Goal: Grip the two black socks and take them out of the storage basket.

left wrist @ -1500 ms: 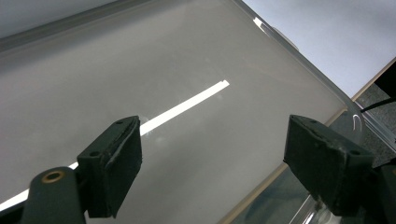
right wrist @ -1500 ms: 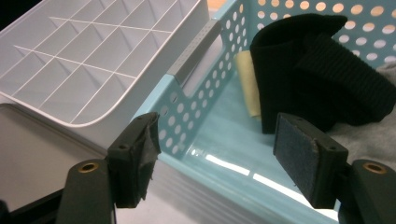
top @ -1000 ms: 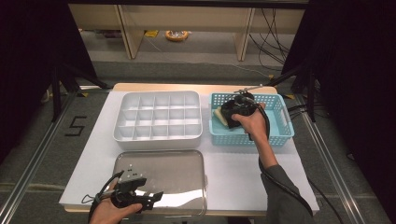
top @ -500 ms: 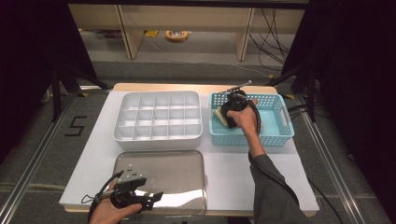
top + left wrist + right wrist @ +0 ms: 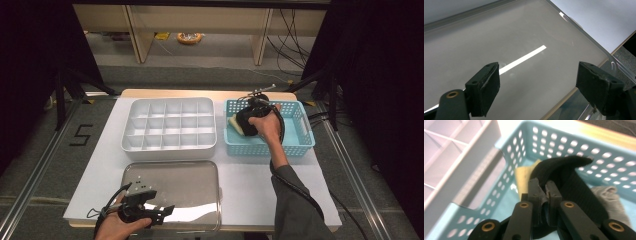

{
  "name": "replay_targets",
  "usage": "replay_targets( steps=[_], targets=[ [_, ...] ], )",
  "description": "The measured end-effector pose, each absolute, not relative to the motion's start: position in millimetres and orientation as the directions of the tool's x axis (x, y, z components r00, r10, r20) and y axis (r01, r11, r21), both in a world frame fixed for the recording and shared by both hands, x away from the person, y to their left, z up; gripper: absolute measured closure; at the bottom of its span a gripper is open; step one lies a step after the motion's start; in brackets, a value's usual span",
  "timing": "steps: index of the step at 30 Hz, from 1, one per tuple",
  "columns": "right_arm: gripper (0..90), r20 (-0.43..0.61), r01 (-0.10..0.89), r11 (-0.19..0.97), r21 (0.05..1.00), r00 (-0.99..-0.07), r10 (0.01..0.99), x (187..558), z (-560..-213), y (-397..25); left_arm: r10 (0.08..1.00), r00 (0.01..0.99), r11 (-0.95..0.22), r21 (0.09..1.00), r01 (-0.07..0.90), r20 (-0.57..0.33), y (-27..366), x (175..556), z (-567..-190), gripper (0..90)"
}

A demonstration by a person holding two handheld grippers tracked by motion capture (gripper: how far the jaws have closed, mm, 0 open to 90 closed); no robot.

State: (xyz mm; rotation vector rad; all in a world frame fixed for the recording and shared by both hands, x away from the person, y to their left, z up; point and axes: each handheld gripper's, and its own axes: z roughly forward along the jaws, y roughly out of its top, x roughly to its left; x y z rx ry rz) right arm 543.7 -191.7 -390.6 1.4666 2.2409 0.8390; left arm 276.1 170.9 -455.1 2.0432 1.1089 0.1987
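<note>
White tabletop (image 5: pixel 250 185) under everything, smooth and matte, and the one bit of writing you can read is off it: a black "5" (image 5: pixel 81 135) marked on the grey floor to your left. On the far left of the table sits the white plastic organiser tray (image 5: pixel 170 125), rectangular, cut into a grid of small square compartments by thin walls. Just in front of it lies the metal tray (image 5: pixel 175 192), shallow, rounded at the corners, polished enough to throw back a bright strip of light in your left gripper view. Far right, the turquoise plastic basket (image 5: pixel 300 135), its walls punched with rows of round holes.

Now your right gripper (image 5: pixel 543 195): its jaws are pinched tight on a fold of the black sock (image 5: pixel 571 182), ribbed knit, which arches up inside the basket near its left wall. Beside it lies a pale yellow cloth (image 5: pixel 524 173), partly tucked under the black one, and a grey knitted piece (image 5: pixel 609 195) rests on the basket floor on the other side.

Your left gripper (image 5: pixel 544 87) hovers low over the metal tray's near edge, its jaws spread wide with nothing between them, flat black pads (image 5: pixel 486 87) facing each other.
</note>
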Motion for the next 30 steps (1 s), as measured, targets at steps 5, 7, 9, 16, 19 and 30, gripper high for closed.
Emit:
replay_targets(
  steps=[5, 7, 9, 16, 19, 30],
  targets=[
    [85.9, 0.057, 0.689, 0.275, 0.670, -0.417, 0.907, 536.0, -368.1, -202.5, 0.754, 0.619, -0.321, 0.697, 0.641, -0.222, 172.0, 277.0, -455.2, 18.5],
    [85.9, 0.073, 0.680, 0.266, 0.683, -0.426, 0.902, 533.9, -359.7, -208.6, 0.758, 0.612, -0.313, 0.697, 0.645, -0.226, 171.8, 276.9, -455.4, 18.5],
    [85.9, 0.069, 0.674, 0.259, 0.692, -0.419, 0.905, 531.4, -350.7, -212.1, 0.758, 0.611, -0.310, 0.699, 0.644, -0.227, 171.9, 277.4, -456.0, 18.5],
    [86.0, 0.093, 0.663, 0.227, 0.713, -0.410, 0.907, 523.9, -323.1, -218.7, 0.758, 0.617, -0.325, 0.696, 0.640, -0.213, 172.5, 278.1, -456.0, 18.5],
    [86.0, 0.082, 0.643, 0.232, 0.730, -0.420, 0.904, 522.3, -314.7, -221.2, 0.759, 0.617, -0.332, 0.693, 0.640, -0.207, 172.8, 277.8, -455.5, 18.5],
    [85.9, 0.060, 0.561, 0.235, 0.794, -0.458, 0.887, 496.8, -278.7, -237.3, 0.752, 0.617, -0.309, 0.704, 0.640, -0.231, 171.8, 277.5, -456.3, 18.5]
  ],
)
